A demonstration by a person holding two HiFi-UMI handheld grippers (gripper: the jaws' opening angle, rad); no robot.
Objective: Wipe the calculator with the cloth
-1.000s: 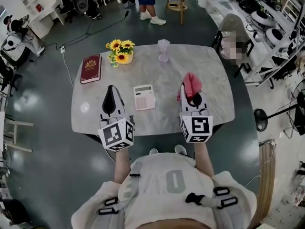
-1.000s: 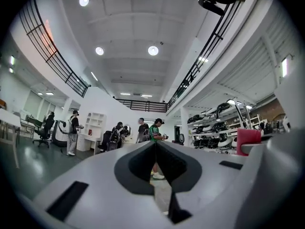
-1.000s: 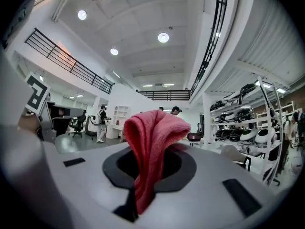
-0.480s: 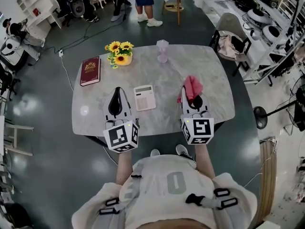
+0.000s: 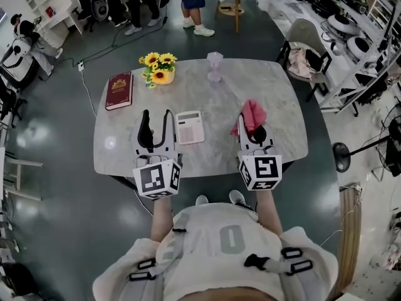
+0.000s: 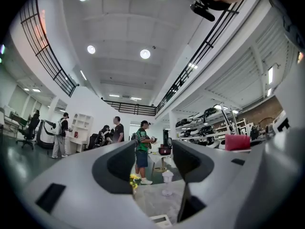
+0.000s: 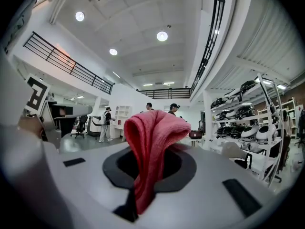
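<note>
Calculator (image 5: 190, 128): white, lying flat on the grey marbled table (image 5: 269, 83), between the two grippers.
Left gripper (image 5: 156, 118): jaws are parted and opening, with nothing between them.
Left fingers (image 5: 145, 123): the dark pads stand clear of each other and touch nothing. In the left gripper view, only tabletop and room show through the gap.
Calculator relative to left gripper: just beside the gripper's right jaw, and apart from it. The left gripper view catches only a corner of it at the bottom edge.
Right gripper (image 5: 254, 130): jaws are closed together on the cloth (image 5: 252, 113).
Cloth in the grip: pink-red, pinched at a fold low between the pads. Its bunched top stands up past the jaw tips in the right gripper view.
Calculator relative to right gripper: off to that gripper's left, with bare tabletop between them. The cloth is not on the calculator.
Cloth and table: whether the cloth touches the tabletop cannot be told.
Far side of table: a dark red book (image 5: 119, 90), a pot of yellow flowers (image 5: 159, 68) and a clear glass (image 5: 215, 66), all well apart from both grippers.
</note>
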